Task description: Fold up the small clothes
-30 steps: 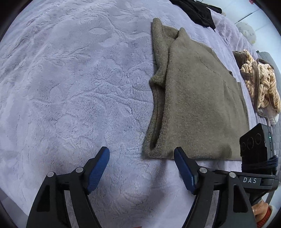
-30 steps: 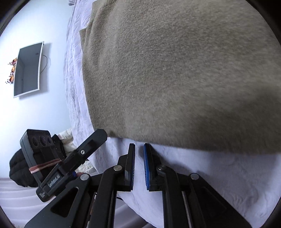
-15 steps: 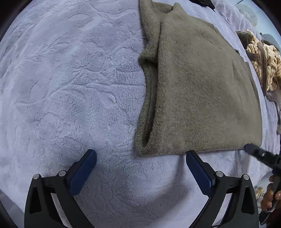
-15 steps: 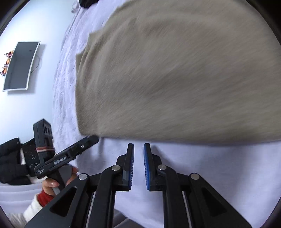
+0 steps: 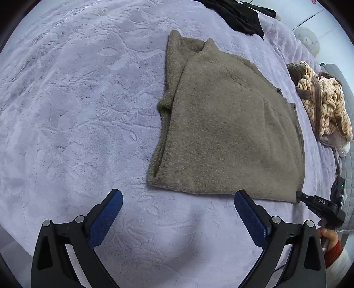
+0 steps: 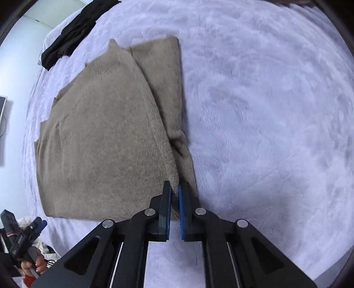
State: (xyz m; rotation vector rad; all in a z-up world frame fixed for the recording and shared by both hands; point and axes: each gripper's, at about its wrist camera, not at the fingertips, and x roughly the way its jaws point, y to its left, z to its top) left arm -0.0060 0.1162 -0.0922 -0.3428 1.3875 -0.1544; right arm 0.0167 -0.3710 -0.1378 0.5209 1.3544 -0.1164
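I am hovering my left gripper (image 5: 178,213), jaws apart, before the soft, limp sweater (image 5: 227,135); my right gripper (image 6: 174,202), jaws together, is nearing its folded corner.

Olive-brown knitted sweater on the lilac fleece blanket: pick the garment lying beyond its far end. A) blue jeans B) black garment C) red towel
B, a black garment lies on the lilac fleece blanket past the far end of the olive-brown knitted sweater.
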